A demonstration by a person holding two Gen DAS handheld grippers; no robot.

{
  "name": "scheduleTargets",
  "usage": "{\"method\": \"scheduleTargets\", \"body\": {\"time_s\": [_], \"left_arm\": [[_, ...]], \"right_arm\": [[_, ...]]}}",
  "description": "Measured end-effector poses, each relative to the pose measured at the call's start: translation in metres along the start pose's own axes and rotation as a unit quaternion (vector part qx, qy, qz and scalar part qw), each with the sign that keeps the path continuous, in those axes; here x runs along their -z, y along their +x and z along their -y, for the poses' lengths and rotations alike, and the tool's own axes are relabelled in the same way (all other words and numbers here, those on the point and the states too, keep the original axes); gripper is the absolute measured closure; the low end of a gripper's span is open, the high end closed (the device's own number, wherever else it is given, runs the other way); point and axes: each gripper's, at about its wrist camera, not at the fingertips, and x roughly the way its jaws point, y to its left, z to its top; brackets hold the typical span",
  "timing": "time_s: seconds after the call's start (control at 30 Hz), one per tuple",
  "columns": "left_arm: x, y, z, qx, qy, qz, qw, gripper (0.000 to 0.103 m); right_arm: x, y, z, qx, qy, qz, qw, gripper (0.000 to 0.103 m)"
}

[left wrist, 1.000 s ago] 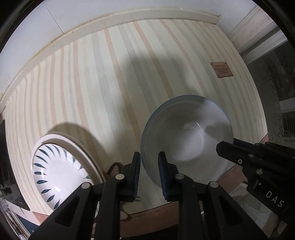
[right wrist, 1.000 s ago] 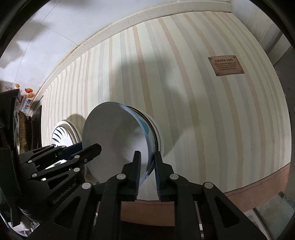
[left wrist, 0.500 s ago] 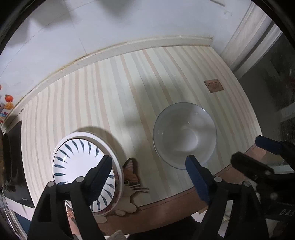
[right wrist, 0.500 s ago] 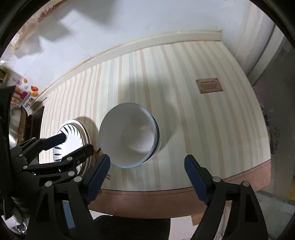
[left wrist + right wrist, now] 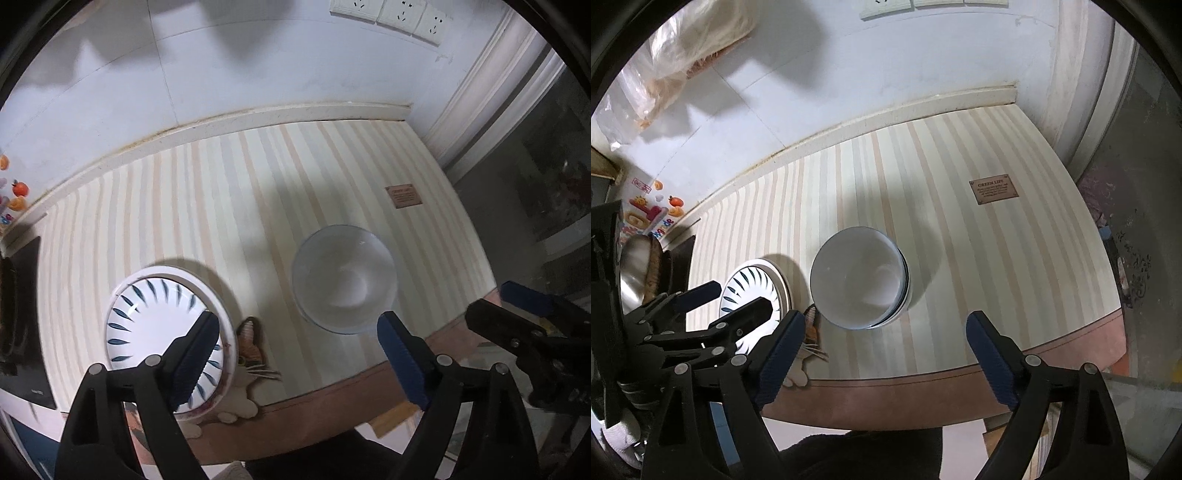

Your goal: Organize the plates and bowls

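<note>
A stack of white bowls (image 5: 345, 278) with a pale blue rim stands on the striped table mat (image 5: 229, 206); it also shows in the right wrist view (image 5: 860, 282). A stack of white plates (image 5: 147, 325) with dark blue leaf marks lies to its left, also in the right wrist view (image 5: 753, 291). My left gripper (image 5: 295, 350) is open and empty, held above the table's front edge between plates and bowls. My right gripper (image 5: 882, 354) is open and empty, above and in front of the bowls. The left gripper shows at the left of the right wrist view (image 5: 701, 310).
A brown label (image 5: 993, 190) lies on the mat at the right. A cat-shaped figure (image 5: 251, 354) lies at the front edge beside the plates. A white wall with sockets (image 5: 388, 11) stands behind. A dark appliance (image 5: 18, 317) and a metal pot (image 5: 635, 269) stand left.
Both grippers let go of the bowl, opened wide and pulled up and back from the table. The bowl now rests in the stack.
</note>
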Motion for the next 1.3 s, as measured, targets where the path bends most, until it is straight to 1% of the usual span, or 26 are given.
{"method": "scheduleTargets", "body": {"time_s": [0.13, 0.23, 0.27, 0.3, 0.33, 0.37, 0.47, 0.53, 0.6, 0.63, 0.67, 0.7, 0.73, 0.77, 0.8, 0.83, 0.87, 0.9, 0.93, 1.0, 1.07, 1.13, 1.27, 1.3], "left_arm": [[-0.005, 0.002, 0.0, 0.017, -0.008, -0.004, 0.9998, 0.015], [-0.013, 0.017, -0.005, 0.031, -0.019, -0.024, 0.9991, 0.015], [-0.017, 0.027, -0.009, 0.043, -0.026, -0.034, 0.9982, 0.015], [-0.021, 0.035, -0.012, 0.045, -0.03, -0.038, 0.9978, 0.015], [-0.024, 0.042, -0.015, 0.05, -0.034, -0.04, 0.9974, 0.015], [-0.03, 0.054, -0.019, 0.059, -0.044, -0.051, 0.996, 0.015], [-0.044, 0.09, -0.033, 0.092, -0.079, -0.085, 0.989, 0.015], [-0.052, 0.113, -0.039, 0.103, -0.096, -0.107, 0.9843, 0.015], [-0.058, 0.138, -0.041, 0.116, -0.107, -0.129, 0.9791, 0.016], [-0.06, 0.152, -0.041, 0.13, -0.108, -0.143, 0.9752, 0.021], [-0.061, 0.161, -0.041, 0.134, -0.109, -0.153, 0.973, 0.031], [-0.06, 0.17, -0.04, 0.139, -0.109, -0.165, 0.9704, 0.035], [-0.058, 0.182, -0.037, 0.151, -0.107, -0.179, 0.9664, 0.043], [-0.055, 0.19, -0.034, 0.16, -0.105, -0.19, 0.9629, 0.054], [-0.054, 0.195, -0.032, 0.159, -0.1, -0.2, 0.9616, 0.057], [-0.052, 0.199, -0.029, 0.153, -0.091, -0.199, 0.9636, 0.058], [-0.051, 0.2, -0.029, 0.156, -0.089, -0.194, 0.9646, 0.057], [-0.051, 0.2, -0.03, 0.16, -0.09, -0.191, 0.9644, 0.057], [-0.051, 0.201, -0.031, 0.163, -0.094, -0.191, 0.9633, 0.059], [-0.051, 0.201, -0.034, 0.164, -0.101, -0.189, 0.9629, 0.061], [-0.049, 0.198, -0.032, 0.154, -0.099, -0.184, 0.9658, 0.061], [-0.049, 0.195, -0.033, 0.144, -0.097, -0.184, 0.9675, 0.061], [-0.046, 0.183, -0.048, 0.138, -0.111, -0.18, 0.9676, 0.061], [-0.045, 0.179, -0.05, 0.136, -0.111, -0.178, 0.9683, 0.061]], "right_arm": [[-0.003, -0.003, 0.007, -0.005, 0.012, -0.004, 1.0, 0.011], [-0.004, 0.006, 0.016, -0.011, 0.024, -0.012, 1.0, 0.011], [-0.004, 0.014, 0.019, -0.017, 0.029, -0.022, 0.999, 0.011], [-0.005, 0.023, 0.023, -0.026, 0.035, -0.029, 0.999, 0.011], [-0.005, 0.032, 0.027, -0.038, 0.043, -0.034, 0.998, 0.011], [-0.007, 0.044, 0.032, -0.058, 0.051, -0.041, 0.996, 0.011], [-0.01, 0.087, 0.047, -0.112, 0.077, -0.062, 0.989, 0.011], [-0.011, 0.112, 0.054, -0.131, 0.093, -0.078, 0.984, 0.011], [-0.012, 0.145, 0.064, -0.155, 0.113, -0.1, 0.976, 0.011], [-0.011, 0.158, 0.067, -0.164, 0.119, -0.11, 0.973, 0.011], [-0.01, 0.172, 0.069, -0.169, 0.124, -0.122, 0.97, 0.011], [-0.01, 0.181, 0.071, -0.171, 0.128, -0.128, 0.968, 0.011], [-0.009, 0.189, 0.072, -0.175, 0.13, -0.134, 0.967, 0.011], [-0.008, 0.198, 0.073, -0.179, 0.129, -0.141, 0.965, 0.014], [-0.007, 0.207, 0.073, -0.182, 0.131, -0.151, 0.963, 0.016], [-0.005, 0.213, 0.073, -0.186, 0.133, -0.159, 0.96, 0.026], [-0.003, 0.22, 0.073, -0.193, 0.136, -0.167, 0.957, 0.034], [-0.002, 0.223, 0.072, -0.197, 0.137, -0.169, 0.956, 0.046], [-0.001, 0.227, 0.071, -0.199, 0.136, -0.171, 0.955, 0.051], [-0.001, 0.228, 0.07, -0.2, 0.135, -0.169, 0.956, 0.051], [0.0, 0.229, 0.07, -0.202, 0.141, -0.167, 0.955, 0.051], [-0.003, 0.229, 0.067, -0.199, 0.136, -0.165, 0.956, 0.051], [-0.005, 0.23, 0.056, -0.197, 0.124, -0.174, 0.957, 0.052], [-0.01, 0.231, 0.054, -0.198, 0.12, -0.176, 0.957, 0.052]]}}
